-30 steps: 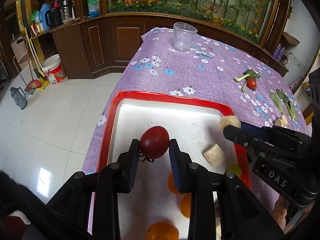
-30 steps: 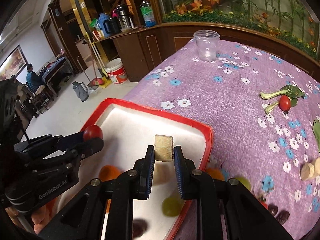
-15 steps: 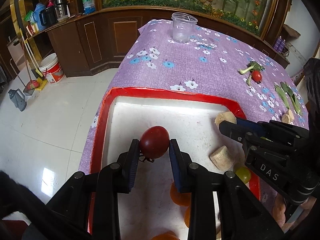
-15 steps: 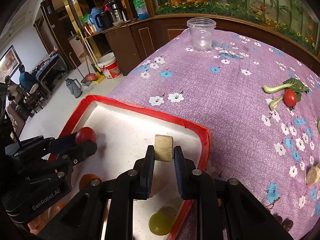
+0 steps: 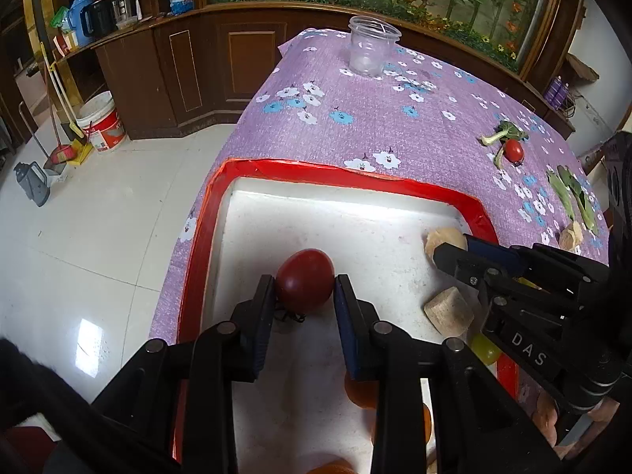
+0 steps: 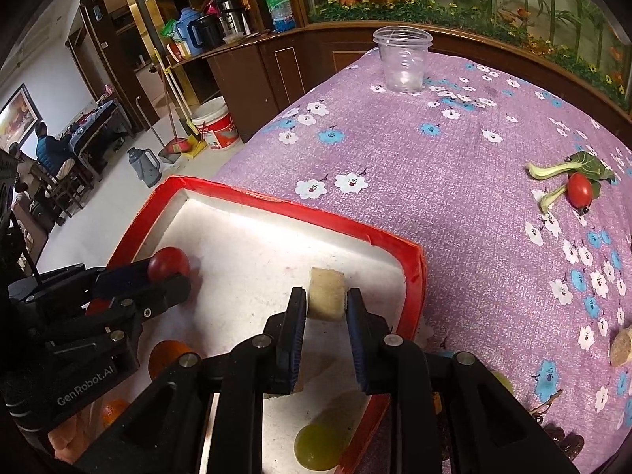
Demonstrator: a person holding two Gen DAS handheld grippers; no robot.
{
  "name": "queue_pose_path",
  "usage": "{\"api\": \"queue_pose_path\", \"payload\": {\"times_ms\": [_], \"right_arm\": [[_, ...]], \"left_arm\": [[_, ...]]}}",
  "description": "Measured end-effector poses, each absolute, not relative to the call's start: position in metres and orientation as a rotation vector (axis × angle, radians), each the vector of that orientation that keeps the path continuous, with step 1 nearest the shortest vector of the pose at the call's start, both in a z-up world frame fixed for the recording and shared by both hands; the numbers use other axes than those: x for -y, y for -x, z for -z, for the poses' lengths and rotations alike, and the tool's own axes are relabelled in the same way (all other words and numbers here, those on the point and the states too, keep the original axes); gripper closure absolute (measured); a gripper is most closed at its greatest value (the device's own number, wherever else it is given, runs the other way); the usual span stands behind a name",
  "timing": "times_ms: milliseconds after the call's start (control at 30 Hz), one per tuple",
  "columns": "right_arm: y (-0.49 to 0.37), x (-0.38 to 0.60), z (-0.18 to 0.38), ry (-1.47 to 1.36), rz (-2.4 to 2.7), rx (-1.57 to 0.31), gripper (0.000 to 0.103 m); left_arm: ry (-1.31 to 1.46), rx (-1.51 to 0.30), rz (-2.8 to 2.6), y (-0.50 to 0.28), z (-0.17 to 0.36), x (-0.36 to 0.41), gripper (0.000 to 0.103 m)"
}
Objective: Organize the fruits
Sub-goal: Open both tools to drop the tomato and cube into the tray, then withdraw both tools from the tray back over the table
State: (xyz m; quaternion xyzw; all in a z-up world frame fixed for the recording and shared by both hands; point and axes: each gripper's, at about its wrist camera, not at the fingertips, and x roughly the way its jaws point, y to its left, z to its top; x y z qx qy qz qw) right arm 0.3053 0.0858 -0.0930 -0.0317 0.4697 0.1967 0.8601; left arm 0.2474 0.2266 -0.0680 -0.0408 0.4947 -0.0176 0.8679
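A red-rimmed white tray (image 5: 339,172) lies at the near left of the purple flowered cloth. My left gripper (image 5: 304,288) is shut on a dark red round fruit (image 5: 306,276), held low over the tray's left half; the right wrist view shows this fruit (image 6: 168,262) at the left gripper's (image 6: 170,274) tips. My right gripper (image 6: 326,302) has a tan cut chunk (image 6: 326,290) between its pads near the tray's (image 6: 276,201) right wall. Its jaws are just starting to open, and the pads still touch the chunk. In the left wrist view, this chunk (image 5: 444,237) sits at the right gripper's (image 5: 446,251) tips.
In the tray lie another tan chunk (image 5: 448,312), a green grape (image 6: 318,450) and oranges (image 6: 168,357). On the cloth are a clear plastic cup (image 6: 403,61), a cherry tomato (image 6: 579,191) with greens, and one more tan chunk (image 6: 622,345). The table's left edge drops to a tiled floor.
My right gripper has sunk a little toward the tray with the tan chunk, and its jaws have parted slightly. My left gripper keeps its hold on the red fruit.
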Motion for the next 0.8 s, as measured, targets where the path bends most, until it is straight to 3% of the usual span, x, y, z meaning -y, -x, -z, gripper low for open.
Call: {"api": "queue_pose_path", "payload": {"times_ms": [100, 133, 167, 233, 333, 467, 800], "right_arm": [[-0.306, -0.084, 0.092, 0.053, -0.414, -0.990, 0.080], [-0.305, -0.083, 0.091, 0.047, -0.414, -0.989, 0.079], [-0.305, -0.081, 0.088, 0.039, -0.412, -0.985, 0.072], [-0.300, -0.077, 0.078, 0.020, -0.408, -0.965, 0.060], [-0.286, -0.069, 0.059, 0.015, -0.406, -0.924, 0.058], [-0.252, -0.048, 0.027, 0.016, -0.360, -0.861, 0.042], [-0.170, 0.041, -0.003, -0.035, -0.222, -0.841, 0.030]], "left_arm": [[0.093, -1.037, 0.041, -0.248, 0.067, -0.228, 0.065], [0.097, -1.032, 0.043, -0.247, 0.065, -0.228, 0.056], [0.097, -1.023, 0.042, -0.245, 0.062, -0.227, 0.052], [0.081, -1.000, 0.043, -0.240, 0.053, -0.224, 0.052], [0.077, -0.955, 0.064, -0.227, 0.037, -0.217, 0.050], [0.083, -0.891, 0.109, -0.202, 0.013, -0.201, 0.048], [0.033, -0.818, 0.226, -0.144, -0.020, -0.113, 0.047]]}}
